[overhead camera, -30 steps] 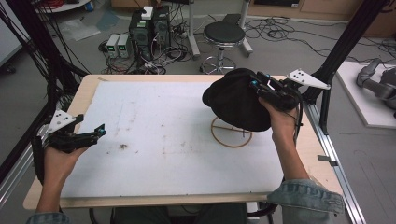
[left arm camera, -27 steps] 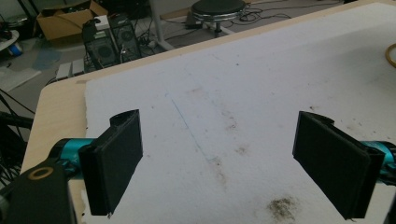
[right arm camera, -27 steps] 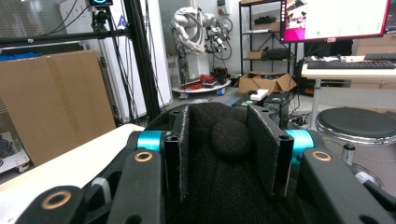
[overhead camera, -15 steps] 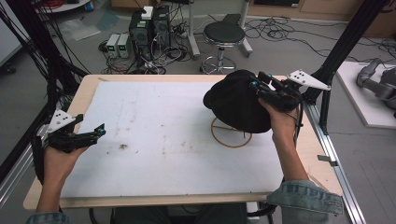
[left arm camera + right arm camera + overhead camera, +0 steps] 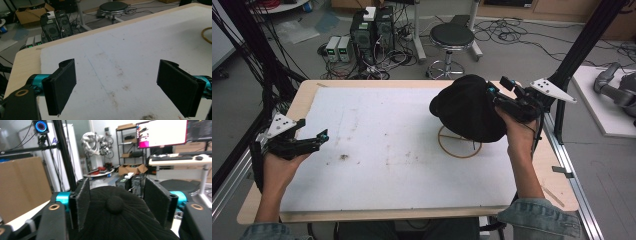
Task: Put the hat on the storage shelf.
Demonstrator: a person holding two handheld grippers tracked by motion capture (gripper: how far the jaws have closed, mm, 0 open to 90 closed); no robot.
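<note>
Black cap (image 5: 469, 107), soft ribbed knit with a round button on its crown (image 5: 114, 204), sits between the jaws of my right gripper (image 5: 490, 91). In the right gripper view the two flat, fuzzy-faced black pads (image 5: 83, 202) stand on either side of the crown; they have just been opening, and I see them apart from the fabric rather than squeezing it, though the cap bulges up right between them. From the high view the cap is perched above the far right part of the white mat (image 5: 377, 140), over a thin wooden ring stand (image 5: 459, 145) whose hoop lies on the mat beneath it. My right hand (image 5: 517, 135) comes up from the near right edge, forearm in a denim cuff, the wrist bent so the gripper lies roughly level and points left into the cap.

My left gripper (image 5: 319, 137) hangs over the near left edge of the mat, well apart from the cap, its jaws spread wide with nothing between them. The left hand (image 5: 279, 170) grips it from below, pointing right across the stained, felt-like surface.
</note>
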